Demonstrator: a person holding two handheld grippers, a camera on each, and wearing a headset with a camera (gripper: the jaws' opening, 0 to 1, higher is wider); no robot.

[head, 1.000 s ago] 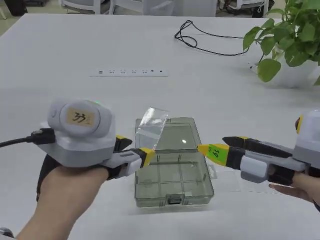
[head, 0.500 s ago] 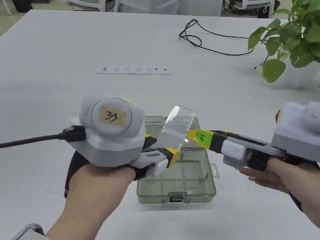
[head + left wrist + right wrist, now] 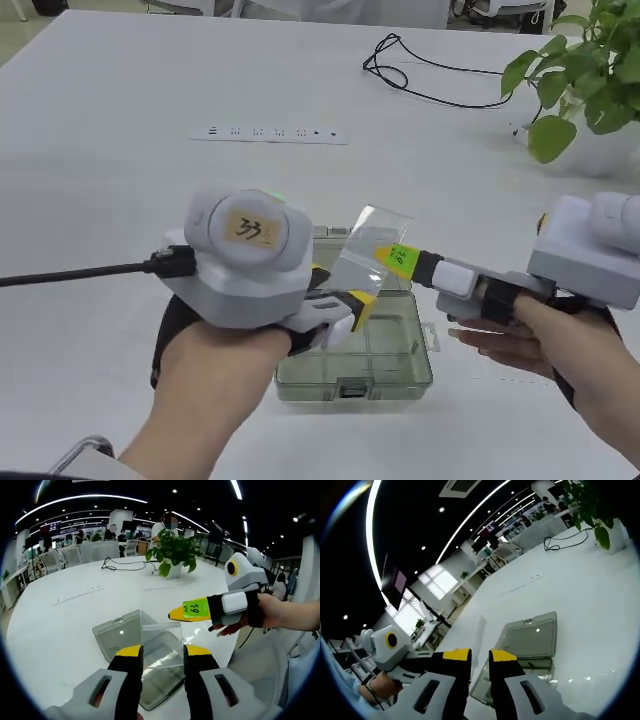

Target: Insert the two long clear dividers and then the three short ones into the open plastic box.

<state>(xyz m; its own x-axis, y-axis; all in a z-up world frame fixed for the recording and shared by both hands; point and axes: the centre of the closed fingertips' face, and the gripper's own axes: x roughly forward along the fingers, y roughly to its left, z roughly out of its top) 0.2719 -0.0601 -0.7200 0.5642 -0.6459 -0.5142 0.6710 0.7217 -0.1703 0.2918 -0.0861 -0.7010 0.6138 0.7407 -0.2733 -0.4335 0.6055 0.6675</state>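
While the left gripper point(image 3: 352, 306) pinches the lower end of a clear divider point(image 3: 366, 244) between its fingers, the sheet stands up out of them and leans toward the far edge of the table point(image 3: 120, 150). It hangs over the open plastic box point(image 3: 400, 374), which rests close to the table's near edge with its lid point(image 3: 116, 636) laid flat on the far side. The right gripper point(image 3: 398, 258) reaches in from the right-hand edge, its yellow tips at the divider's upper right border. In the right gripper view the sheet shows edge-on in the narrow gap between its fingers point(image 3: 456, 656), but I cannot tell whether they press on it or merely straddle it. The divider's long axis thus runs upward from the left fingers, roughly square to the line of the right ones, and the box lies beneath both. Seating it probably calls for bringing the sheet upright and lining its bottom edge with a slot in the box wall before lowering.
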